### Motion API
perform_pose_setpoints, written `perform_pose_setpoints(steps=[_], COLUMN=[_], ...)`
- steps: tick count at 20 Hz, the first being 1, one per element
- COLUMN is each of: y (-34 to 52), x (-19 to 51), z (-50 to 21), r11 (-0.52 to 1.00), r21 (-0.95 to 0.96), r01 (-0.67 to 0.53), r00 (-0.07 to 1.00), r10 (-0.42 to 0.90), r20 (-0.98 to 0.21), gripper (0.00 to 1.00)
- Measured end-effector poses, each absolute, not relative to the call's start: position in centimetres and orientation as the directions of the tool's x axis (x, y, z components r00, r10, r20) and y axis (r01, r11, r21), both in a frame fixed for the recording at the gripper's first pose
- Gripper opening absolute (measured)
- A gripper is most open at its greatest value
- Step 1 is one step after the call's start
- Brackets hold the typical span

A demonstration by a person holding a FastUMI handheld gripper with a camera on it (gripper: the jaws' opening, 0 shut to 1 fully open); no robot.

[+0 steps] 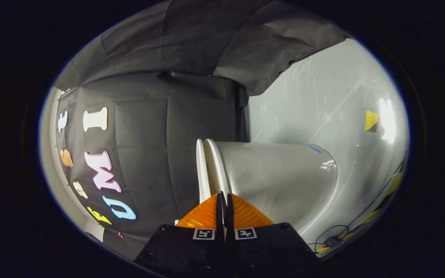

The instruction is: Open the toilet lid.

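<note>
The view is rolled on its side, so the white toilet's bowl [280, 177] bulges away from the fingers toward the floor side. Its lid [201, 170] shows edge-on as a thin white slab lying flat against the seat [215, 170], with only a narrow seam between them. My gripper [224, 196] is shut, its two fingers pressed together with just a dark slit between them. The fingertips rest right at the near rim, by the seat's edge where it meets the bowl. I cannot tell whether a thin edge is caught in the slit.
A glossy white floor or wall panel [323, 100] lies behind the bowl, with a yellow marker [371, 120] on it. Cables and yellow-black tape [365, 220] run along the far side of the bowl. The black booth cloth [160, 127] hangs on the lid's side.
</note>
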State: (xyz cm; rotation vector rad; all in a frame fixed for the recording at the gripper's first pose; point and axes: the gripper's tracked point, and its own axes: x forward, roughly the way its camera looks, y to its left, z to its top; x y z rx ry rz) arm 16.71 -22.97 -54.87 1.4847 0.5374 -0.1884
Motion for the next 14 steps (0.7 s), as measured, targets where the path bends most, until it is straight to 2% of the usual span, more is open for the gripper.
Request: perform_pose_setpoints(steps=[4, 8, 14], y=[-22.8, -21.6, -18.6], x=[17.4, 18.2, 19.3], z=[-51.5, -47.0, -39.4], r11=[0.184, 0.349, 0.466], r21=[0.899, 0.868, 0.845], r01=[0.398, 0.355, 0.26], r00=[0.88, 0.881, 0.921], r10=[0.201, 0.185, 0.142], r20=[-0.431, -0.435, -0.362], gripper=[0.05, 0.05, 0.05])
